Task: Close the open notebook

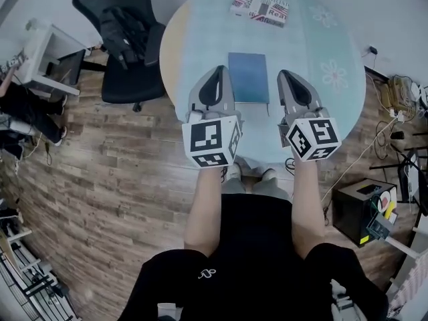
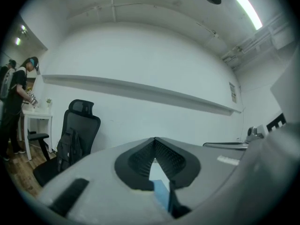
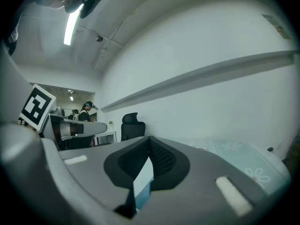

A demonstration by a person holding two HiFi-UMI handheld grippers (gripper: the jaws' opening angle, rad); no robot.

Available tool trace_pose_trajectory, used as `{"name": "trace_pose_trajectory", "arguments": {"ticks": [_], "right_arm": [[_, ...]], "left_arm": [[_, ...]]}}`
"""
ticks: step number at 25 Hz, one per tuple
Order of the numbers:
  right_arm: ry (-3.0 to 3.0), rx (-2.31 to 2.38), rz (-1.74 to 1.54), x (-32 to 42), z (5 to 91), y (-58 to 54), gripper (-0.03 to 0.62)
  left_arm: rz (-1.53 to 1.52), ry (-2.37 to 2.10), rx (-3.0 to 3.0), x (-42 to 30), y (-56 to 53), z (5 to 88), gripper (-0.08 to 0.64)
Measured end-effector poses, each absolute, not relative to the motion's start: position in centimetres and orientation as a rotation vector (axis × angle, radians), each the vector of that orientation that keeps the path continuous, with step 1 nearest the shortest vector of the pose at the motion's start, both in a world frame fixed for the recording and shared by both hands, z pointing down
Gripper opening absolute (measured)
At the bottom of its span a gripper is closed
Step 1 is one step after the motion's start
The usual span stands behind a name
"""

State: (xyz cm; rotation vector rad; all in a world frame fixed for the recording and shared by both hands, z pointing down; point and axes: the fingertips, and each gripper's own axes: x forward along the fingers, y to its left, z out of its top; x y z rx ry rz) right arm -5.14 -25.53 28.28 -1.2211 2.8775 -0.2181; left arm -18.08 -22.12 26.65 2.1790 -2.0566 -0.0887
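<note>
A blue notebook (image 1: 248,77) lies closed and flat on the round pale-blue table (image 1: 314,45). The two grippers are held up above the table's near edge, one on each side of the notebook, and touch nothing. My left gripper (image 1: 219,68) has its jaws together with nothing between them, and so does my right gripper (image 1: 283,72). In the left gripper view the left gripper (image 2: 154,138) points level at a white wall, and a blue sliver of the notebook (image 2: 161,193) shows under the tips. The right gripper (image 3: 149,138) points level too, with the table (image 3: 253,165) at its right.
A printed magazine (image 1: 260,8) lies at the table's far edge. A black office chair (image 1: 127,45) stands left of the table. A black box (image 1: 361,209) and cables (image 1: 401,92) are on the wood floor at the right. A person (image 2: 16,102) stands at a far desk.
</note>
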Motion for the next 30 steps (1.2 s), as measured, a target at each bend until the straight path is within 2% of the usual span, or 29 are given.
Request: {"name": "trace_pose_trajectory", "arguments": {"ticks": [11,30], "right_arm": [[2.864,-1.265,-0.091,-5.7,25.1,-26.0,0.009],[2.895,-1.273,-0.018,-6.9,25.2,-26.1,0.009]], "left_arm": [[-0.094,-2.105,2.254,-18.8,-22.8,23.5,0.003],[-0.12,-2.093,2.245,-20.0,-23.4,24.2,0.004]]}}
